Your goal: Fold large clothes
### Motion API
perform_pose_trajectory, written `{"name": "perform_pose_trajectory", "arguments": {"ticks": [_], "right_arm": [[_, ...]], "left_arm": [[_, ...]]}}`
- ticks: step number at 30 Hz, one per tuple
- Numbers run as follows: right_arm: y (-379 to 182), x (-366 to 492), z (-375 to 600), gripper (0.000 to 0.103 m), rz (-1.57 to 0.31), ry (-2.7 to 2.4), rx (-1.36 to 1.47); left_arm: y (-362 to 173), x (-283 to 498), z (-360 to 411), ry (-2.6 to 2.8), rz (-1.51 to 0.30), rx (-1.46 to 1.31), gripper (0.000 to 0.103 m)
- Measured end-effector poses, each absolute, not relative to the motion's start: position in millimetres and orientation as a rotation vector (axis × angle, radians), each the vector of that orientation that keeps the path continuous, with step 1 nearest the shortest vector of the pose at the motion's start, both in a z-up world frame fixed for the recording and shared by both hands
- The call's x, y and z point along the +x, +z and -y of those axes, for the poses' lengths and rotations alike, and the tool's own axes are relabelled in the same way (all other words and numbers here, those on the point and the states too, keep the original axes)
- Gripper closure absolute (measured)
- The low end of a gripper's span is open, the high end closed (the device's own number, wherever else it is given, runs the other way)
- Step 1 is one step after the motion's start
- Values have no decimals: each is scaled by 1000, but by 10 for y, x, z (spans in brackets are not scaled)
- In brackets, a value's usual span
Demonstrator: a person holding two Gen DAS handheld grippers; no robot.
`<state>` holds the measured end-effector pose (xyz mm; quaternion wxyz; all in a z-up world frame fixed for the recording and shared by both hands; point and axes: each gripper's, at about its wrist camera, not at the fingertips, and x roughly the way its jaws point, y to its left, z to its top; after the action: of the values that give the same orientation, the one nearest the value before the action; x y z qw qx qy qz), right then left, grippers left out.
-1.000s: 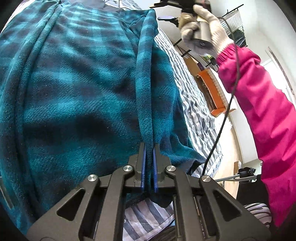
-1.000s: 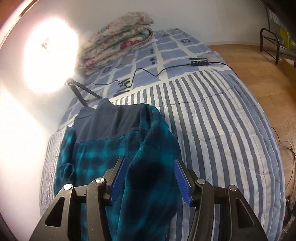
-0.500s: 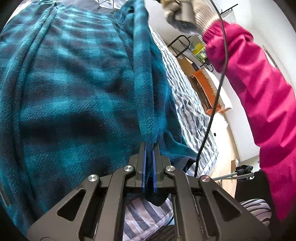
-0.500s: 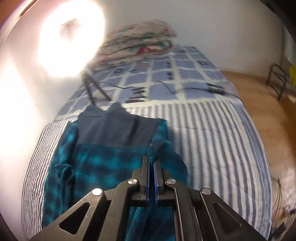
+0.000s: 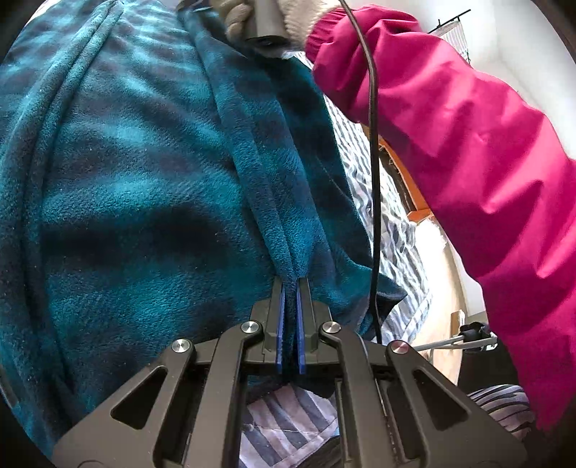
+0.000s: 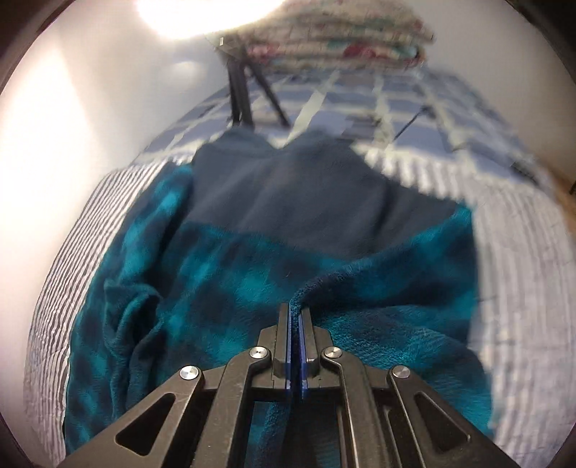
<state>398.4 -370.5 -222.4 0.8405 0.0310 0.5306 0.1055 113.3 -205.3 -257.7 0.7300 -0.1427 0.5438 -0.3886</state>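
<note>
Striped bed cover [image 6: 532, 288] fills the background, with a checked blue section further up and a stack of folded floral quilts [image 6: 342, 39] against the white wall. Black tripod legs [image 6: 239, 93] stand on the bed just past the garment.

Teal plaid fleece [image 6: 252, 273] lies spread on the bed, its dark navy yoke [image 6: 306, 201] toward the quilts, one sleeve bunched along the side near the wall.

Left claw [image 5: 290, 284]: jaws nearly together, pinching a ridge of the fleece [image 5: 144, 187] between the blue pads. The pinched fold runs straight up the left wrist view toward the other hand. Striped cover shows below the hem, under the claw body.

Right claw [image 6: 295, 307]: jaws clamped on a folded fleece edge, a small lip of fabric curling over the fingertips. Right wrist view is motion-blurred at the edges.

Person's right hand [image 5: 237, 18], in a light knit glove, shows at the top of the left wrist view gripping the right tool's handle. Magenta sleeve [image 5: 468, 162] runs down the right side, and a black cable [image 5: 374, 180] hangs in front of it. Wooden floor [image 5: 442, 324] shows beyond the bed edge.
</note>
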Motion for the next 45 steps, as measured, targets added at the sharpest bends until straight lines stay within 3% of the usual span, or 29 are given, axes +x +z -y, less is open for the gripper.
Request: {"name": "perform_pose_trajectory", "arguments": {"ticks": [2, 5, 11, 19, 22, 23, 25, 29, 34, 38, 45], "right_arm": [[-2161, 3917, 3741, 95, -1115, 247, 95], [-1757, 3705, 4080, 71, -1018, 318, 242], [-1323, 3282, 5016, 71, -974, 237, 405], [-1850, 3251, 5126, 68, -1131, 251, 515], [-2012, 3298, 5076, 59, -1153, 206, 511], [-2033, 3326, 5071, 60, -1142, 197, 513], [-2005, 3359, 5030, 94, -1113, 169, 454], [-1990, 3479, 5144, 95, -1095, 54, 295], [-2122, 3496, 5386, 93, -1116, 35, 329], [-1808, 3219, 5367, 79, -1083, 61, 315], [-1158, 2299, 5273, 78, -1016, 165, 303]], "left_arm": [[-2578, 1130, 2060, -852, -1201, -315, 100], [-2546, 1122, 2081, -851, -1197, -311, 100], [-2545, 1115, 2093, -846, -1198, -313, 100], [-2534, 1094, 2124, -835, -1196, -286, 100], [-2518, 1069, 2154, -834, -1194, -276, 100], [-2517, 1066, 2162, -833, -1194, -272, 100], [-2514, 1062, 2174, -835, -1193, -272, 100], [-2528, 1044, 2199, -835, -1188, -263, 100], [-2515, 1029, 2230, -834, -1194, -258, 100], [-2444, 1028, 2224, -829, -1190, -253, 100], [-2168, 952, 2081, -835, -1139, -255, 100]]}}
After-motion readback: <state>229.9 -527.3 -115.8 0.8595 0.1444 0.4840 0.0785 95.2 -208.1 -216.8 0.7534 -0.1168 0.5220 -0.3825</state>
